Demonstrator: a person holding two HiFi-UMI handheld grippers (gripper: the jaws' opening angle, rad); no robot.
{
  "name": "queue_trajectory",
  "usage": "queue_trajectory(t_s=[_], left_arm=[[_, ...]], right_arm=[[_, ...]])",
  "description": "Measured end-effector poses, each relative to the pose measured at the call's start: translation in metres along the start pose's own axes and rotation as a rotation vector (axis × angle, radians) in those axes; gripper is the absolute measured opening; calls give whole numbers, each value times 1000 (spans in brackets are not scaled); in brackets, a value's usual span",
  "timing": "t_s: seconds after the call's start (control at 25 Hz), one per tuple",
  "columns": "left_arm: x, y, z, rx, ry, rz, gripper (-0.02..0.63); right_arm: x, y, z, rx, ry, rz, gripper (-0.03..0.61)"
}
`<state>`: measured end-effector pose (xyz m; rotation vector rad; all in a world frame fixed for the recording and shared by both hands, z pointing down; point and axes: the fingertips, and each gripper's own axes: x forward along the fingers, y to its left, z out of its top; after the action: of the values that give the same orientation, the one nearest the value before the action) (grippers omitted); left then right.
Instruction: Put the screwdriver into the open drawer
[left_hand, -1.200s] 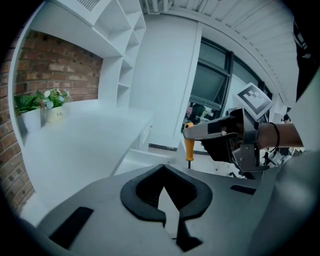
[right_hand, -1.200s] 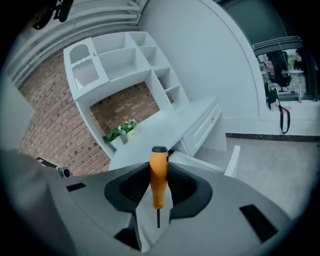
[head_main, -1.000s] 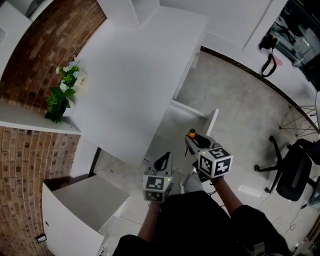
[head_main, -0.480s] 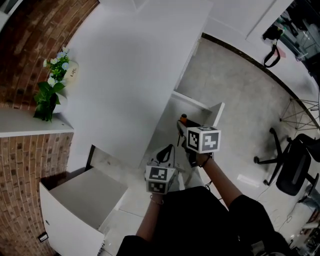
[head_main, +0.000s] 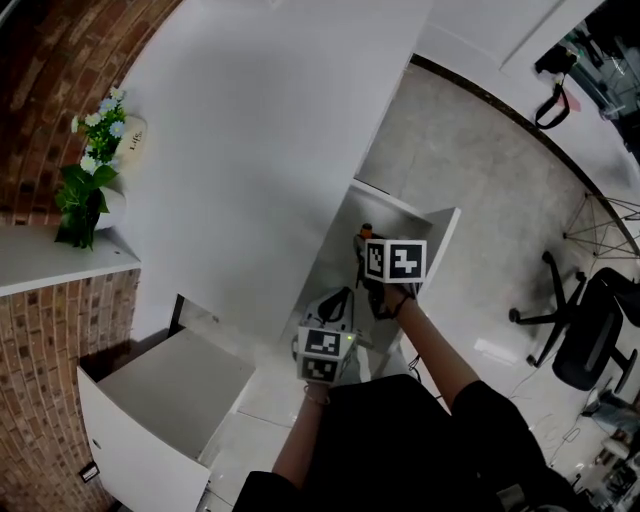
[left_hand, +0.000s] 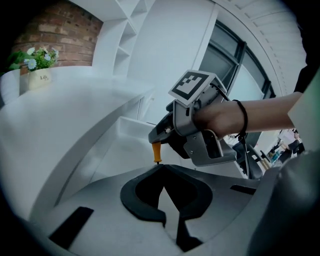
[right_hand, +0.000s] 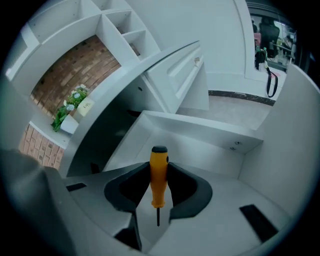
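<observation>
The screwdriver has an orange handle with a black cap and a thin dark shaft. My right gripper is shut on its handle and points steeply down over the open white drawer. In the head view the right gripper hangs above the drawer, with the screwdriver sticking out ahead of the jaws. My left gripper is lower and nearer to me, beside the drawer's near end. Its jaws meet at the tips with nothing between them. The left gripper view also catches the screwdriver.
A white desk top runs along the left of the drawer. A potted plant stands on a shelf at far left. Another white unit stands open at lower left. A black office chair stands on the grey floor at right.
Both grippers have sunk toward the drawer. The right one has tipped further down with the screwdriver and now hangs over the drawer's inside.
</observation>
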<state>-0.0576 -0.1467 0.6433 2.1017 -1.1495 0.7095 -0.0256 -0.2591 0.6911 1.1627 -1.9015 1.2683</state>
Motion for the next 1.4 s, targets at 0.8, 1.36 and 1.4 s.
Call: queue_trajectory(t_s=[0.8,1.36,1.4], left_arm=[[23,7,-16,-36,70,-21,9],[23,11,-21,-35,91,-18,9],[23,12,-21,-33,94,-17,9]], right_arm=[[48,-34,-20,123,94,-69,115],[62,-46,-34,141,138,-125,115],[63,-48,-35,142,141,-135,115]])
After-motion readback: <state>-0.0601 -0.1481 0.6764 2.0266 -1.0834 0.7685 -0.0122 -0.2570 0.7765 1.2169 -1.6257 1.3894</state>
